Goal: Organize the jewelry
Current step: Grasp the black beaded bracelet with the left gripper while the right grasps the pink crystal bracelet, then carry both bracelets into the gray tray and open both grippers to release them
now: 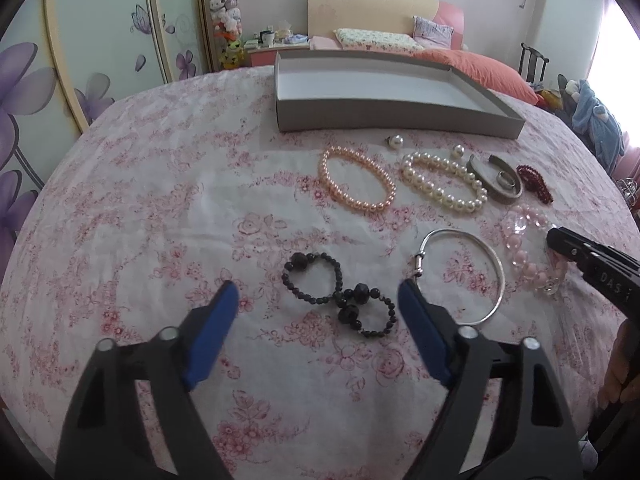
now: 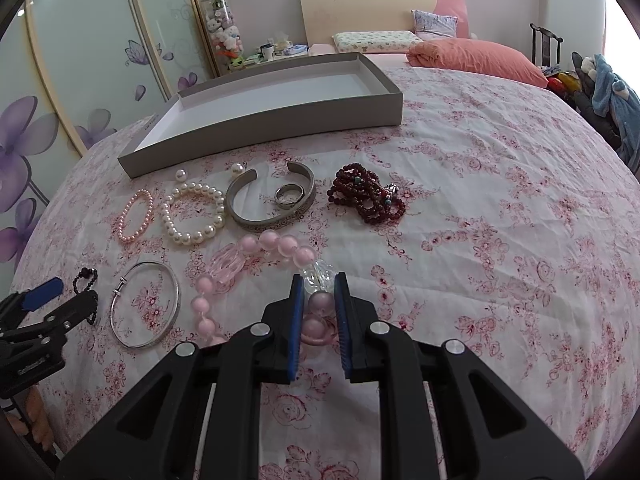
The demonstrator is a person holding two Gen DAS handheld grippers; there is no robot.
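Jewelry lies on a pink floral cloth before an empty grey box (image 1: 392,114) (image 2: 256,128). My right gripper (image 2: 319,288) is shut on the big pink bead bracelet (image 2: 276,246), its pads pressing the near beads; the bracelet also shows in the left wrist view (image 1: 524,256). My left gripper (image 1: 316,296) is open and empty, just above the black bead bracelet (image 1: 340,300). A thin silver bangle (image 1: 464,276) (image 2: 146,300) lies between the two grippers.
Further back lie a peach pearl bracelet (image 1: 356,180), a white pearl bracelet (image 1: 444,182), two loose pearls (image 1: 396,141), a silver cuff (image 2: 272,200) with a ring (image 2: 289,195) inside, and dark red beads (image 2: 366,194). A bed stands behind the table.
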